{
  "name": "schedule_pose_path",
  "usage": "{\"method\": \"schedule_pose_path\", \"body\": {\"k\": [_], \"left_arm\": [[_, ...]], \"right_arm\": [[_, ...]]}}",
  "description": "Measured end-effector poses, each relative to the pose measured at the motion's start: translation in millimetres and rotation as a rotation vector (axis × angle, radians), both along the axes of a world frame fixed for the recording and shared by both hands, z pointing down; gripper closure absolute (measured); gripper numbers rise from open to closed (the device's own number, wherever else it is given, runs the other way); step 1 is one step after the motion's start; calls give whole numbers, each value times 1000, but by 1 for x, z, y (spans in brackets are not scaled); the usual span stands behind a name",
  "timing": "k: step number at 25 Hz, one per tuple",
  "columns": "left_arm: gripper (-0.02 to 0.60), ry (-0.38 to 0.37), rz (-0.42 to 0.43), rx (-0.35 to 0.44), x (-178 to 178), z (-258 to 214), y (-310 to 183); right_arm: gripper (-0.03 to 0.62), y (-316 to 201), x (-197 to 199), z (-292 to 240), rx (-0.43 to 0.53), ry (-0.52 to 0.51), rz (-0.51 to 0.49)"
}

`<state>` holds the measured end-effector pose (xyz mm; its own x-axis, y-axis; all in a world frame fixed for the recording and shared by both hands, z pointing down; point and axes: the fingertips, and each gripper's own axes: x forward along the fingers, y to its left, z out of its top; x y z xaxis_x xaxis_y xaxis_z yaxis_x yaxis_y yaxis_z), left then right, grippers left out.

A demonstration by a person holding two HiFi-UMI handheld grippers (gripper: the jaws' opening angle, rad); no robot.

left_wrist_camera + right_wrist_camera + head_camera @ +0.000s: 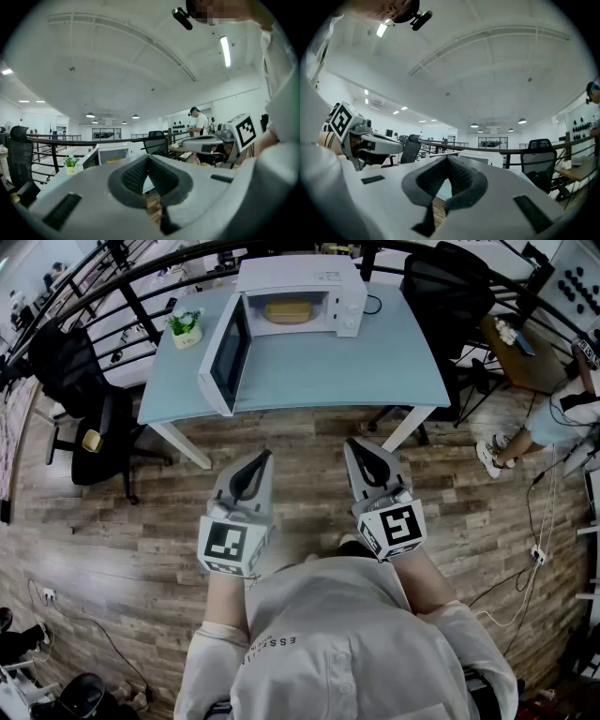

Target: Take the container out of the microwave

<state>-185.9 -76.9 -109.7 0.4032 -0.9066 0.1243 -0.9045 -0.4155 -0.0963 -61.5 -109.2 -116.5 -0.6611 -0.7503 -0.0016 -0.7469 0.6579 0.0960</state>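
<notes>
A white microwave (305, 292) stands at the back of a light blue table (375, 362). Its door (225, 357) is swung wide open to the left. Inside sits a yellowish container (288, 311). My left gripper (262, 458) and right gripper (354, 445) hover side by side over the wooden floor, short of the table's front edge. Both are shut and hold nothing. In the left gripper view the shut left gripper (148, 157) points at the microwave (112, 152). In the right gripper view the right gripper (447, 158) is closed too, with the microwave (483, 157) beyond it.
A small potted plant (185, 327) stands at the table's back left corner. Black office chairs sit to the left (89, 423) and behind the table at the right (450, 287). A black railing (103, 277) runs behind. A person (562, 413) stands at the right by a wooden table (520, 352).
</notes>
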Motion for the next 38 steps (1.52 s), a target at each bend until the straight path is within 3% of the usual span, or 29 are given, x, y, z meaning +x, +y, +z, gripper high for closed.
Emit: {"method": "schedule_pose_path", "body": {"k": [19, 20, 21, 22, 31, 38], "left_arm": [[588, 22, 6, 6, -1, -3, 0], [588, 28, 3, 5, -1, -3, -1], [588, 33, 1, 5, -1, -3, -1], [588, 36, 1, 4, -1, -4, -2], [588, 29, -26, -4, -5, 11, -14], [588, 5, -74, -11, -10, 23, -65]], "right_arm": [[575, -5, 7, 13, -85, -1, 30], [550, -8, 7, 13, -95, 1, 33], [459, -10, 7, 13, -104, 2, 28], [427, -12, 7, 12, -108, -1, 24], [427, -27, 2, 22, -76, 17, -15], [427, -80, -14, 41, -96, 4, -122]]}}
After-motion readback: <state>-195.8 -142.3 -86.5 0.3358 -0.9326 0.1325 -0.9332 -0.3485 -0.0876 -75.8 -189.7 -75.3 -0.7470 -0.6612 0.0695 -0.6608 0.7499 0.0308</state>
